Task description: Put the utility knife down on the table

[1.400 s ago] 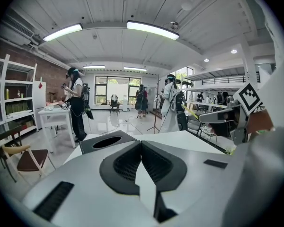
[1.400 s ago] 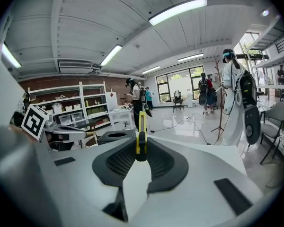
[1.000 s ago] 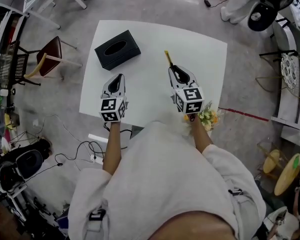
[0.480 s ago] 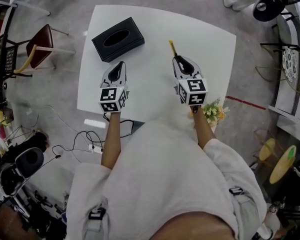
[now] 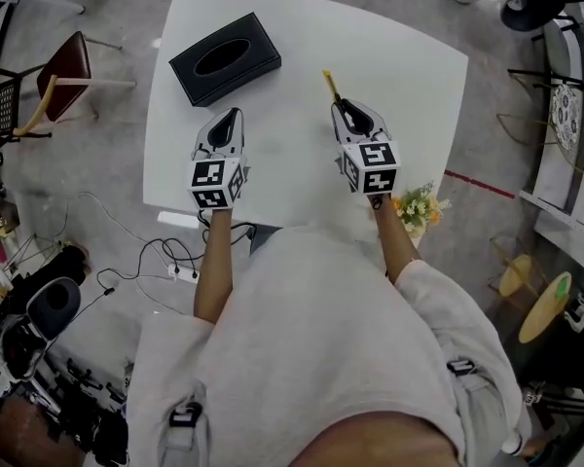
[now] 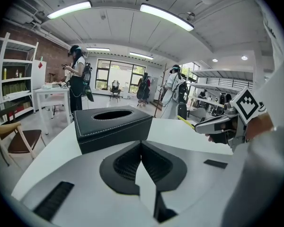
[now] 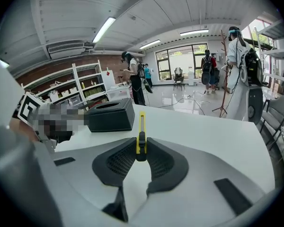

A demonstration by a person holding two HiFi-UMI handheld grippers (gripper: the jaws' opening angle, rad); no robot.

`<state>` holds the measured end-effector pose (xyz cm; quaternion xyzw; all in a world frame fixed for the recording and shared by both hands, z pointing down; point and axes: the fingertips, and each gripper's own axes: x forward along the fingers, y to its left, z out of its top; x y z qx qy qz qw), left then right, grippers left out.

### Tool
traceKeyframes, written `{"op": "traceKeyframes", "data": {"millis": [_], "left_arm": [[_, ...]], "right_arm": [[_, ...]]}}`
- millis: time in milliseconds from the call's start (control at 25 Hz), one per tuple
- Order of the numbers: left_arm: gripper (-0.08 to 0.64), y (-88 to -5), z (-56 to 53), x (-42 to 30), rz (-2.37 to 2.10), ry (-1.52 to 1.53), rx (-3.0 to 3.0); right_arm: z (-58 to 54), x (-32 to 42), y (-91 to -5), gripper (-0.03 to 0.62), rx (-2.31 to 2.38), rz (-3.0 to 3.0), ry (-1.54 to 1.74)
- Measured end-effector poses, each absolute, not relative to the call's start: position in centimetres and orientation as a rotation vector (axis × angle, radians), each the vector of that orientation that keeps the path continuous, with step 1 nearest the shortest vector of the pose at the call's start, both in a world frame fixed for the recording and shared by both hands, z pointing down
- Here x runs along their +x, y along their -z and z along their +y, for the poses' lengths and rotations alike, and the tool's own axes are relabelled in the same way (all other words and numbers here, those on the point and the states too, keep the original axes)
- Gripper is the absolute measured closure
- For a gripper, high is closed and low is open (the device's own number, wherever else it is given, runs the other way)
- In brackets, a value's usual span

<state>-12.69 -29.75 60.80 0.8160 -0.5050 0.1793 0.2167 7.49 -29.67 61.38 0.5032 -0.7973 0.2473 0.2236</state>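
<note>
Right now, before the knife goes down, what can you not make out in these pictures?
- Blade of the utility knife: edge-on in the right gripper view, too small in the head view.
- Knife's rear end: head view, covered by the right tool.
- Gap between knife and table: head view looks from above.
- Black box contents: opening too dark.

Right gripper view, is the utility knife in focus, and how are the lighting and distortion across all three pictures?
Right gripper view: the utility knife is sharp and evenly lit between the jaws; fisheye bends the ceiling lights and blackens the corners. Left gripper view: same fisheye, bright windows at the back. Head view: soft even light, no hard shadows on the white table, its edges bowed.
</note>
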Motion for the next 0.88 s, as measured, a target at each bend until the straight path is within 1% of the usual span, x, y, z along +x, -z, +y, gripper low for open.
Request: {"op": "traceKeyframes", "data": {"millis": [880], "left_arm": [[0.541,-62.3,-29.5,-13.7,-1.411,-0.505,2.213]], "right_arm": [[-36.0,5.3,-66.4,0.508,1.306,-2.089,-0.678]]}}
